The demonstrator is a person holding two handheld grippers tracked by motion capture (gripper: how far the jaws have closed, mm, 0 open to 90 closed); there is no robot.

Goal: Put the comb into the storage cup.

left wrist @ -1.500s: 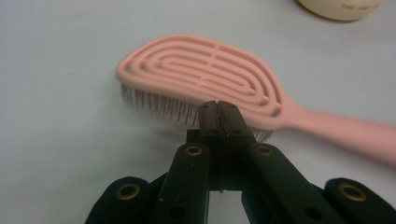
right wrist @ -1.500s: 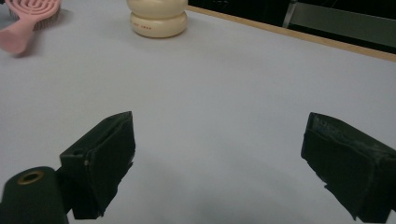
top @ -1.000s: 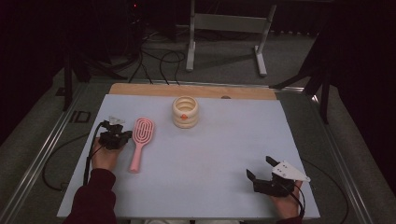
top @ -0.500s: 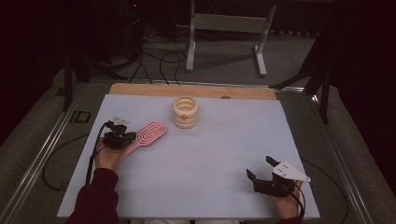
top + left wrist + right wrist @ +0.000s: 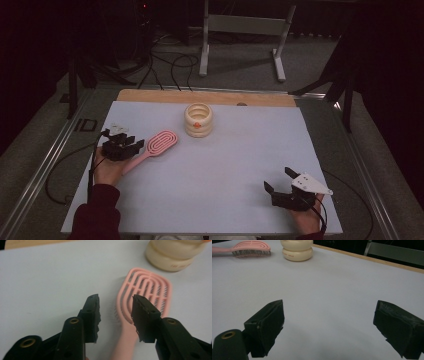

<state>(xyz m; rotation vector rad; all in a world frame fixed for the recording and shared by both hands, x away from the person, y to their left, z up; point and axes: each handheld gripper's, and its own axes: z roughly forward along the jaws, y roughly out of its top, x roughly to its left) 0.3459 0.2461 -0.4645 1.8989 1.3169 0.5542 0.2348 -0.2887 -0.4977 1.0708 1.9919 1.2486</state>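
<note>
Brush [image 5: 155,146] turned, left claw [image 5: 134,145] just opened | cream pot [image 5: 198,120]: orange bit inside

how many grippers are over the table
2. The left gripper is at the table's left side, open, over the pink brush handle. The right gripper is near the front right corner, open, holding nothing.
</note>
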